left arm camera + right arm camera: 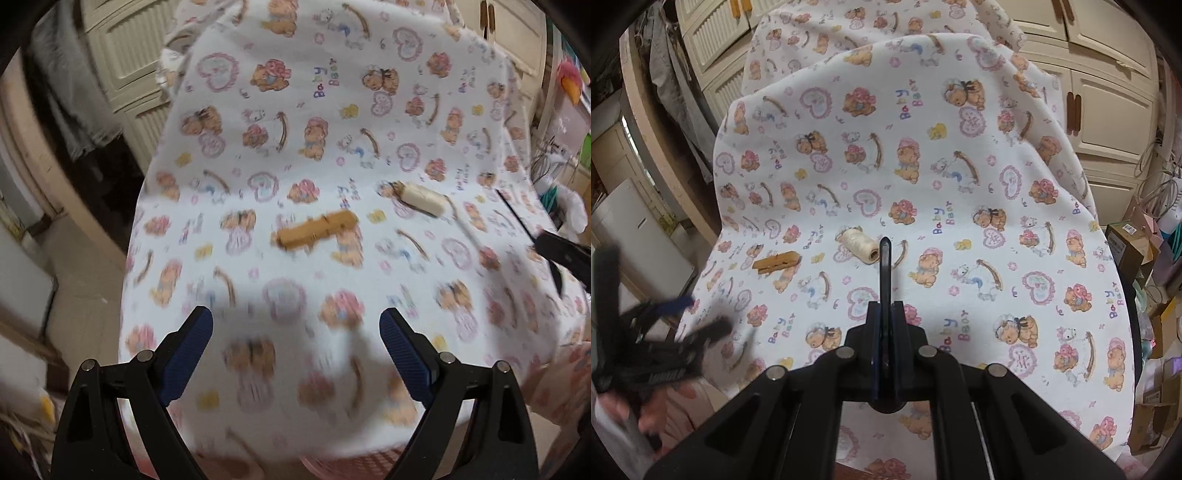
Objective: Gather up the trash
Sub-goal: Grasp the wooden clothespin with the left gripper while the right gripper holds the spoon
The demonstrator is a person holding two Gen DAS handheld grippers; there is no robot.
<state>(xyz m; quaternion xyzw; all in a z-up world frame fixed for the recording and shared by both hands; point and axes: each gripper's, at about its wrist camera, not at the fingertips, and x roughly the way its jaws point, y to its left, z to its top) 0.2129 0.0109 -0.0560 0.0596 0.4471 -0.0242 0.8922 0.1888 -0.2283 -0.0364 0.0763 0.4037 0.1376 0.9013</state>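
The cloth-covered worktop (960, 229) is obstructed only by a wooden clothespin (776, 262) and a thread spool (858, 245), lying near each other; open cloth is left around them.

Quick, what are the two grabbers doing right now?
Left gripper: open, holding nothing.
Right gripper: closed on a thin dark blade-like tool; what it is cannot be told.
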